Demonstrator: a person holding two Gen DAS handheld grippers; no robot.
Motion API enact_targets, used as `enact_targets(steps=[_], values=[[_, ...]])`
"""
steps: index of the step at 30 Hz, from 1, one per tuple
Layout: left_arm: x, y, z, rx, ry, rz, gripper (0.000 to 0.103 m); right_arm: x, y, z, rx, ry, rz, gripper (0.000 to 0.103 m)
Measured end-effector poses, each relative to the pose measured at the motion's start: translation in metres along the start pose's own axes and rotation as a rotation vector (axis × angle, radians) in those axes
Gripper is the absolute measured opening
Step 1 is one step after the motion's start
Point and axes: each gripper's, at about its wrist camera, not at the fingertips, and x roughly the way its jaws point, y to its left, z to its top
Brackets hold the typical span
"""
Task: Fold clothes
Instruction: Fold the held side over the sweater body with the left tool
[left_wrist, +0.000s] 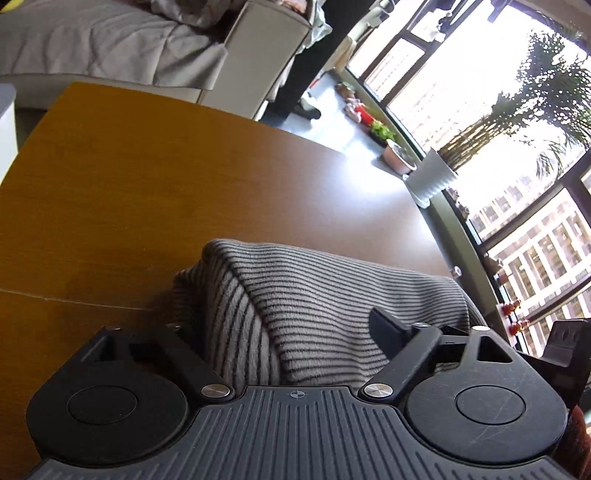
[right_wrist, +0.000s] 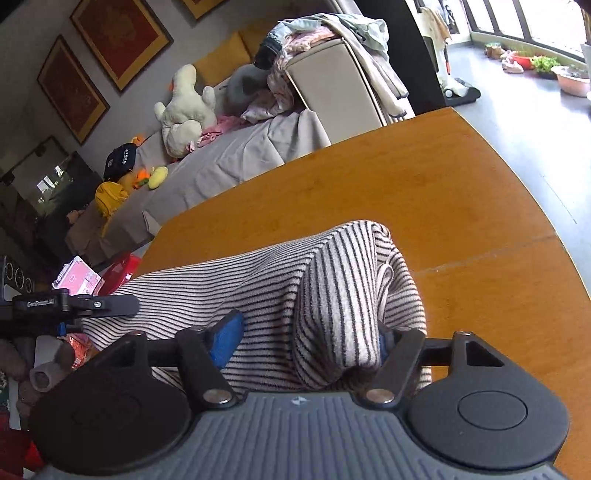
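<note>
- The right gripper (right_wrist: 306, 343), black with blue pads (right_wrist: 225, 341), pinches a bunched grey-and-black striped knit garment (right_wrist: 280, 291).
- The garment hangs over an orange-brown wooden table (right_wrist: 424, 177).

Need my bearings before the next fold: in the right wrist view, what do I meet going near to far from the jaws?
Striped garment → bare wooden table → grey-covered sofa → white plush toy → framed pictures on the wall.
</note>
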Motion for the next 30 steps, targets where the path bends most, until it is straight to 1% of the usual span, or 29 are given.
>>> enact_targets(steps=[1, 2, 3, 4, 5, 7, 9, 11, 13, 15, 16, 19, 20, 21, 22, 23, 24, 25, 26, 27, 28, 29, 30], values=[[0.005, -0.001, 0.007, 0.017, -0.006, 0.007, 0.063, 0.008, 0.002, 0.009, -0.025, -0.004, -0.007, 0.042], [0.011, -0.001, 0.015, 0.034, -0.013, 0.015, 0.056, 0.016, 0.004, 0.019, -0.048, -0.010, -0.015, 0.036], [0.013, -0.004, 0.025, 0.048, -0.028, 0.029, 0.053, 0.023, 0.007, 0.030, -0.070, -0.015, -0.022, 0.032], [0.015, -0.007, 0.035, 0.061, -0.044, 0.044, 0.047, 0.027, 0.009, 0.042, -0.079, -0.032, -0.028, 0.027], [0.013, -0.010, 0.044, 0.067, -0.063, 0.040, 0.040, 0.029, 0.012, 0.055, -0.084, -0.053, -0.034, 0.024], [0.000, -0.019, 0.054, 0.075, -0.107, 0.011, 0.038, 0.019, 0.011, 0.054, -0.085, -0.063, -0.020, 0.023], [-0.019, -0.028, 0.052, 0.098, -0.155, -0.023, 0.037, 0.007, 0.009, 0.048, -0.085, -0.068, -0.001, 0.023], [-0.037, -0.033, 0.038, 0.112, -0.179, -0.060, 0.038, -0.006, 0.007, 0.043, -0.086, -0.073, 0.017, 0.023], [-0.045, -0.035, 0.017, 0.109, -0.167, -0.080, 0.039, -0.018, 0.005, 0.037, -0.086, -0.077, 0.036, 0.024], [-0.041, -0.033, -0.006, 0.095, -0.128, -0.081, 0.040, -0.030, 0.003, 0.032, -0.086, -0.082, 0.054, 0.024], [-0.037, -0.032, -0.017, 0.090, -0.105, -0.076, 0.041, -0.036, 0.003, 0.029, -0.086, -0.084, 0.064, 0.024], [-0.025, -0.029, -0.051, 0.079, -0.036, -0.063, 0.043, -0.027, -0.014, 0.007, -0.040, -0.022, 0.015, 0.024], [-0.022, -0.029, -0.062, 0.081, -0.022, -0.047, 0.045, -0.023, -0.019, -0.001, -0.023, 0.001, -0.004, 0.025], [-0.020, -0.030, -0.070, 0.089, -0.015, -0.025, 0.047, -0.021, -0.025, -0.007, -0.010, 0.007, -0.009, 0.025], [-0.020, -0.031, -0.074, 0.098, -0.012, -0.005, 0.051, -0.023, -0.028, -0.010, 0.003, -0.002, 0.000, 0.026], [-0.024, -0.032, -0.077, 0.107, -0.021, 0.018, 0.054, -0.026, -0.028, -0.010, 0.007, -0.005, -0.005, 0.028], [-0.028, -0.032, -0.079, 0.117, -0.031, 0.042, 0.056, -0.029, -0.027, -0.010, 0.006, -0.004, -0.016, 0.034], [-0.035, -0.033, -0.079, 0.124, -0.047, 0.061, 0.058, -0.033, -0.023, -0.008, -0.009, -0.014, -0.044, 0.051], [-0.044, -0.035, -0.078, 0.132, -0.070, 0.080, 0.058, -0.039, -0.019, -0.007, -0.034, -0.039, -0.074, 0.071], [-0.053, -0.036, -0.075, 0.140, -0.100, 0.095, 0.059, -0.046, -0.015, -0.005, -0.061, -0.069, -0.102, 0.079], [-0.063, -0.038, -0.073, 0.148, -0.130, 0.109, 0.064, -0.053, -0.011, -0.003, -0.088, -0.099, -0.130, 0.088], [-0.073, -0.042, -0.073, 0.152, -0.167, 0.111, 0.073, -0.060, -0.009, -0.002, -0.103, -0.130, -0.135, 0.093], [-0.080, -0.045, -0.073, 0.157, -0.201, 0.103, 0.078, -0.066, -0.006, -0.001, -0.108, -0.160, -0.128, 0.097]])
